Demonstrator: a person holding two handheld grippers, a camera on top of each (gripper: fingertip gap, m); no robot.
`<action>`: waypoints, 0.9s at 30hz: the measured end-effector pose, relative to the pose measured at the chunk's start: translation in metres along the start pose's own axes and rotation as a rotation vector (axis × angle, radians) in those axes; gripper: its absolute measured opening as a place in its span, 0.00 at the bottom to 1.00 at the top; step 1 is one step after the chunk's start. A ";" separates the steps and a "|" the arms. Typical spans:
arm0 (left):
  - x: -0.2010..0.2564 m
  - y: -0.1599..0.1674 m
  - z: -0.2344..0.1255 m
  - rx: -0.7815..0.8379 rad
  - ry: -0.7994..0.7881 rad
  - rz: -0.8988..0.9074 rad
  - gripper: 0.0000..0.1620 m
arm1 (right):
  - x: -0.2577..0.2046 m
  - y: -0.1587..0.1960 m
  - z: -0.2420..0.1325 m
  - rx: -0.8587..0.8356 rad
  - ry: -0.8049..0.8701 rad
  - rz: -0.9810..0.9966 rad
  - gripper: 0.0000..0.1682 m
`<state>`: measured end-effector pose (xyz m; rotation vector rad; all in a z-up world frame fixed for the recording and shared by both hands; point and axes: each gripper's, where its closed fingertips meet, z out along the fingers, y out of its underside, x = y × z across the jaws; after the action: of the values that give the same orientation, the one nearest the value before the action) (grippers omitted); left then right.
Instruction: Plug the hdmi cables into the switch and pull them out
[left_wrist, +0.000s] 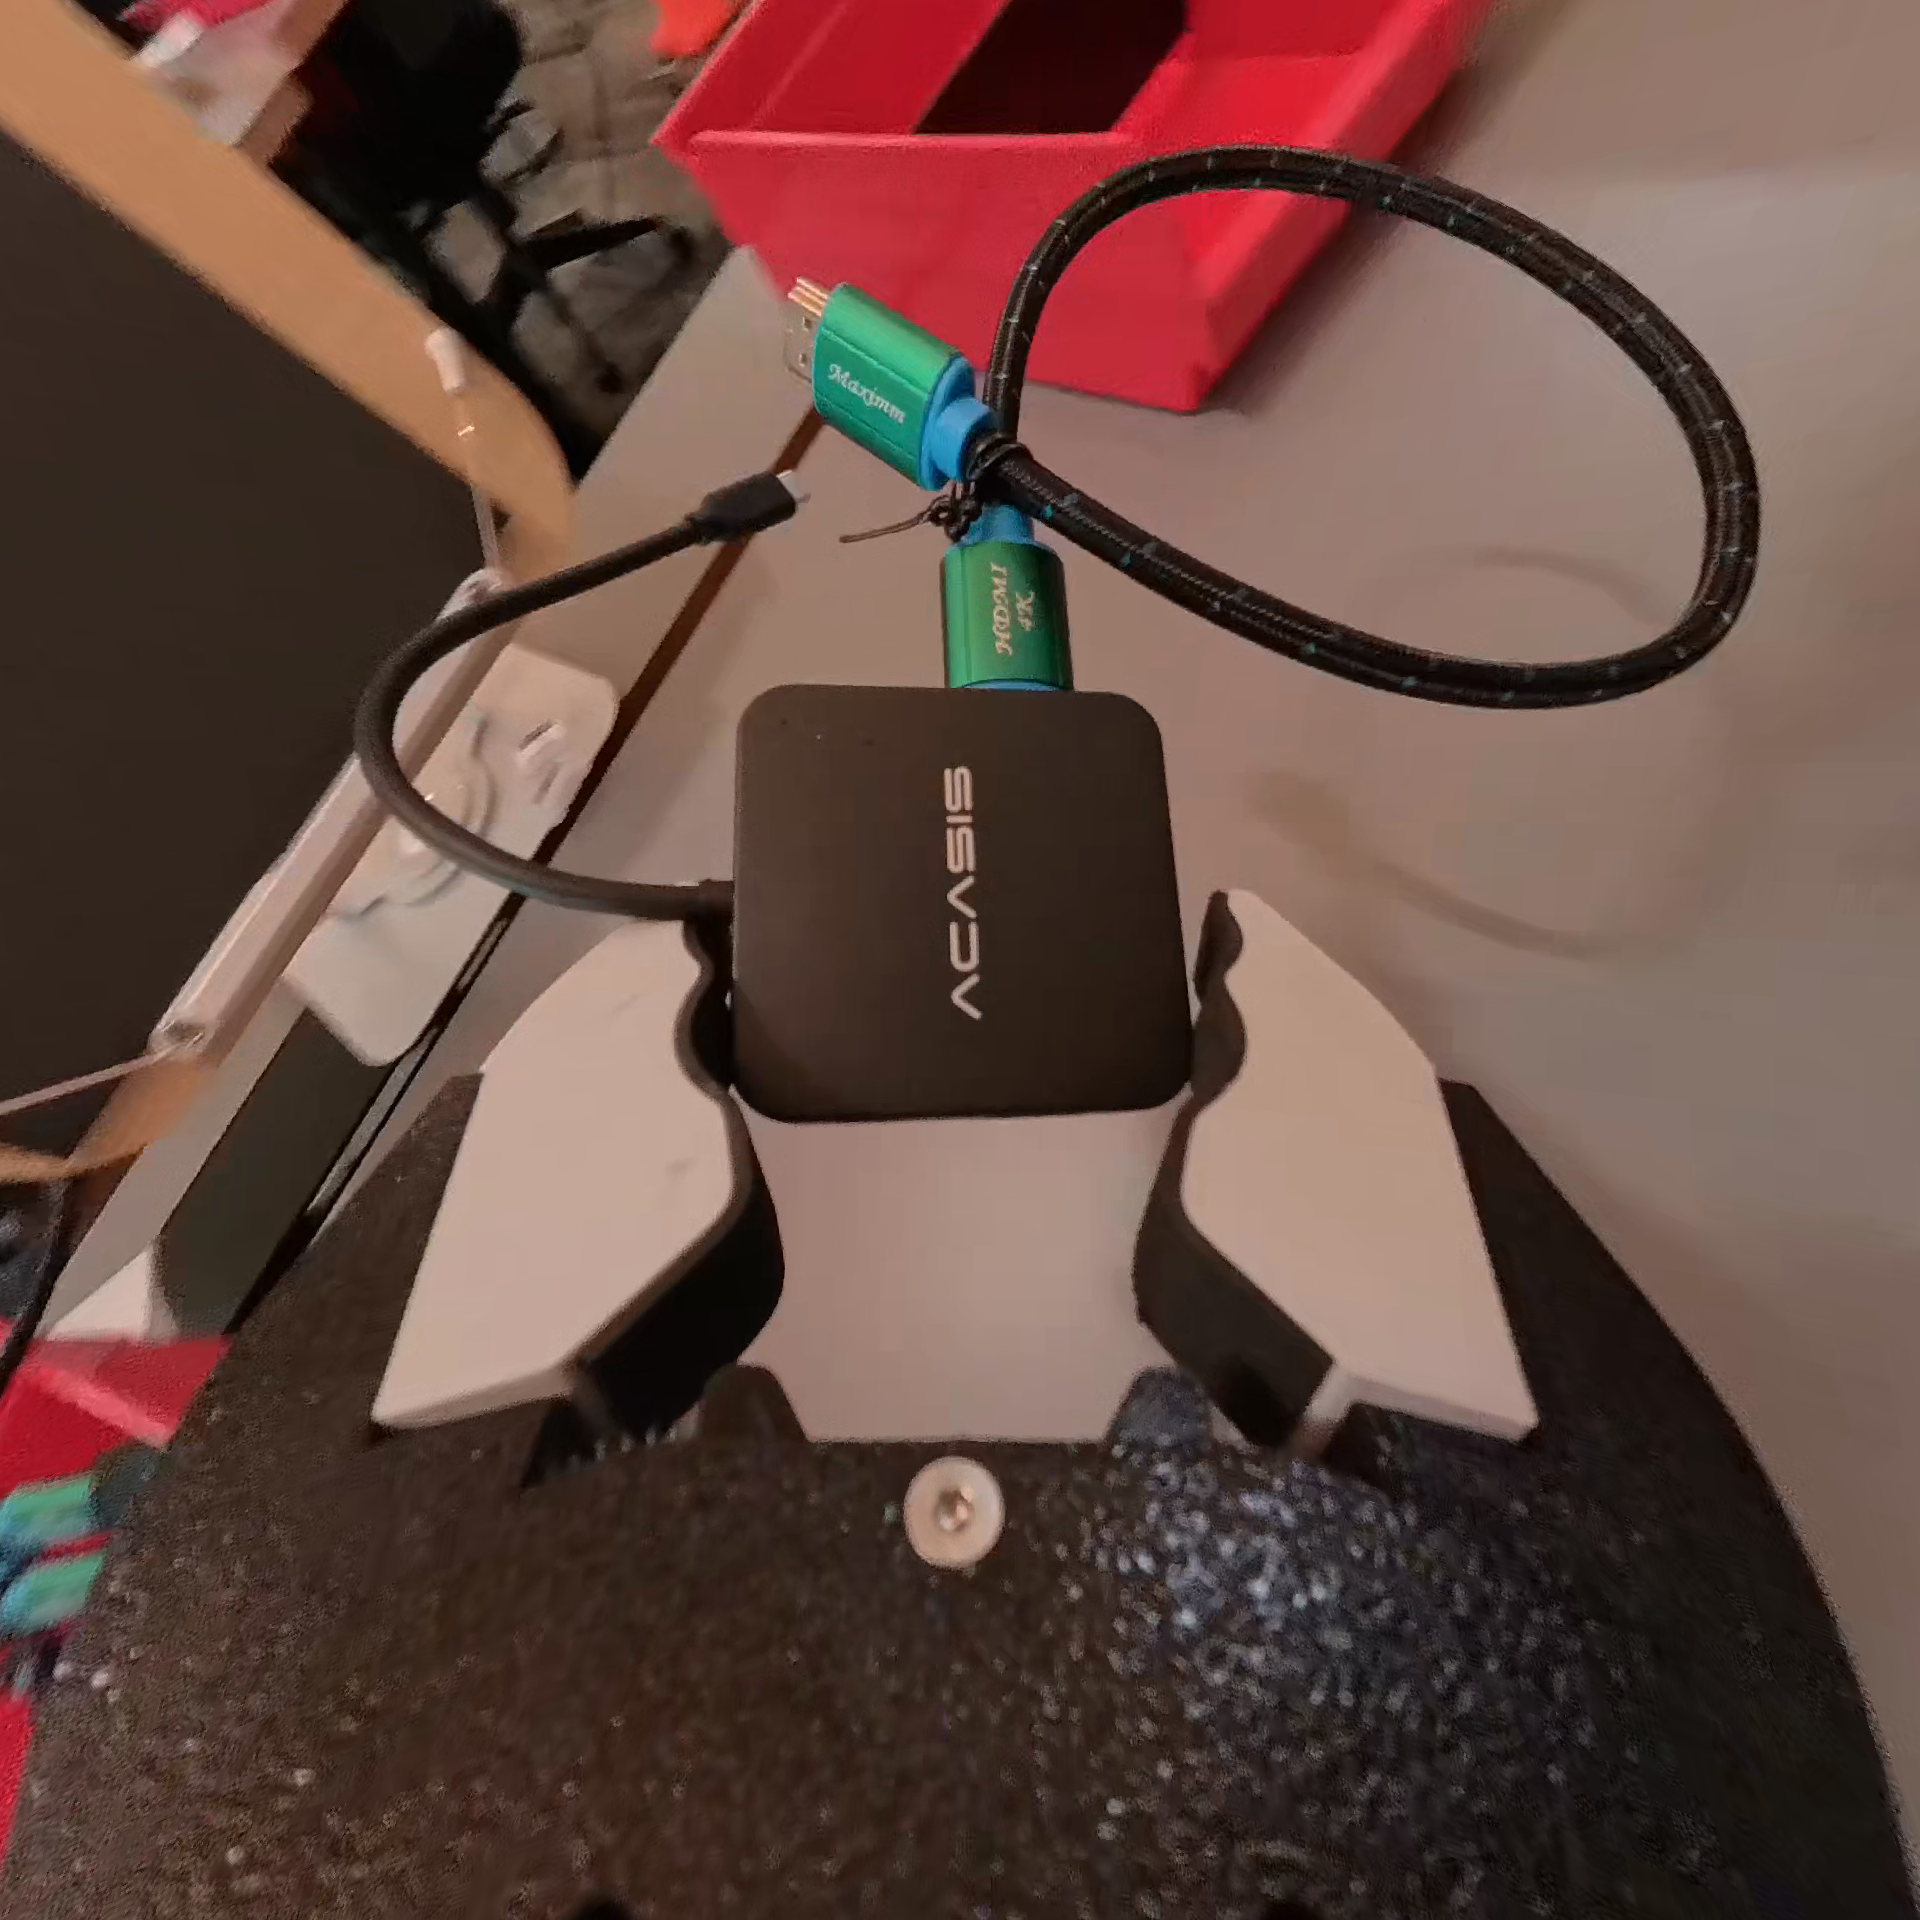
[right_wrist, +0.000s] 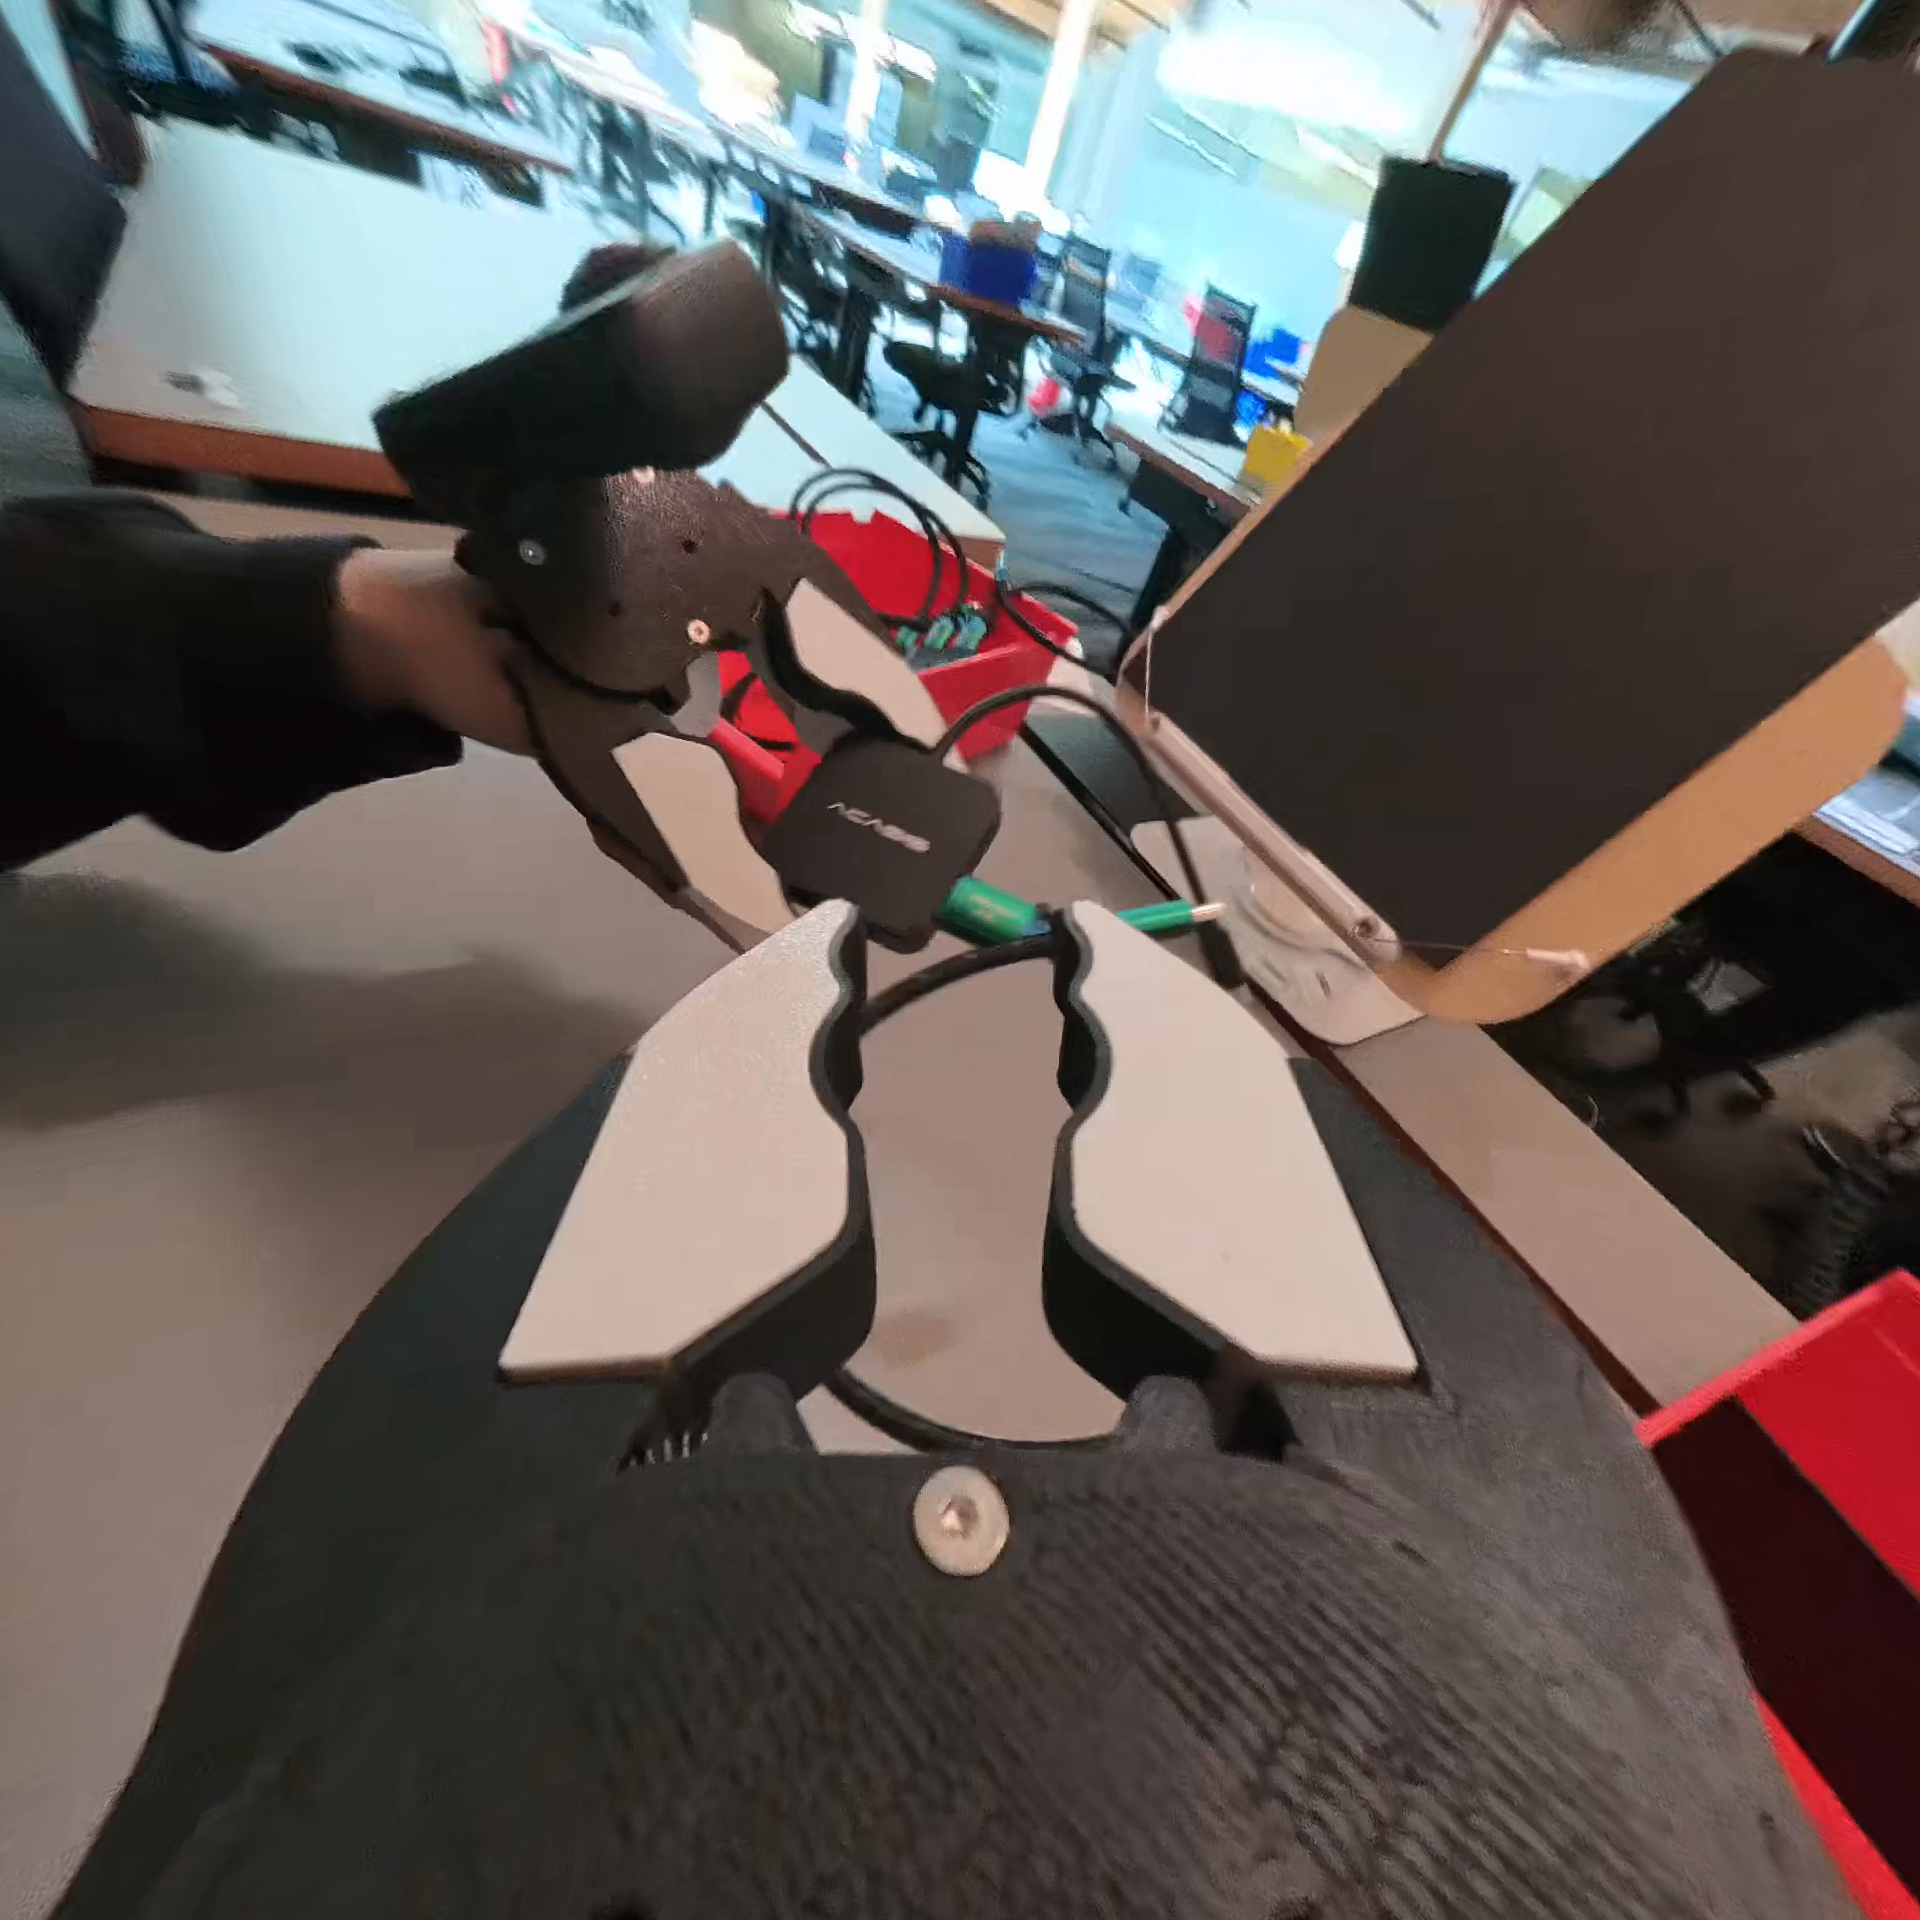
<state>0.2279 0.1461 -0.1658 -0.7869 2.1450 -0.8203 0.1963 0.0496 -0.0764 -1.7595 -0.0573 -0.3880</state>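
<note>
Left wrist view: the left tongs (left_wrist: 961, 997) are clamped on the near half of the black HDMI switch (left_wrist: 951, 904), one finger on each side edge, holding it above the grey table (left_wrist: 1558, 935). A green HDMI plug (left_wrist: 1006, 621) sits in the port on the switch's far edge, its long axis running straight away from the tongs. From it the black braided cable (left_wrist: 1558, 582) loops out to the right and comes back to a second green plug (left_wrist: 871, 366), which is free and points up-left, tied to the cable just behind the seated plug. The switch's own thin black lead (left_wrist: 499, 727) curls off to the left with its small connector unplugged. A red bin (left_wrist: 1039, 239) stands on the table beyond.

Right wrist view: the right tongs (right_wrist: 961, 935) stand open with nothing between the fingers, the cable loop passing beneath them. The seated plug (right_wrist: 985, 907) lies just ahead of the fingertips, its long axis running crosswise, left to right, out of the switch (right_wrist: 883, 826) that the left tongs (right_wrist: 774, 774) hold. The free plug (right_wrist: 1164, 914) shows just past the right finger. Being nearest and empty, the right tongs look placed to close on the seated plug and draw it rightward, away from the switch.
</note>
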 end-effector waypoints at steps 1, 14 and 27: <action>0.006 0.000 -0.004 0.028 0.062 0.019 0.53 | 0.009 -0.003 -0.010 0.015 -0.005 -0.010 0.22; 0.029 -0.028 -0.033 0.083 0.348 0.226 0.53 | -0.021 0.021 0.022 -0.264 -0.359 -0.359 0.31; 0.042 -0.025 -0.033 0.135 0.481 0.284 0.53 | -0.026 0.035 0.024 -0.160 -0.431 -0.253 0.14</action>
<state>0.1857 0.1110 -0.1454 -0.2152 2.5064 -1.0654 0.1858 0.0692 -0.1211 -1.9747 -0.5736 -0.1916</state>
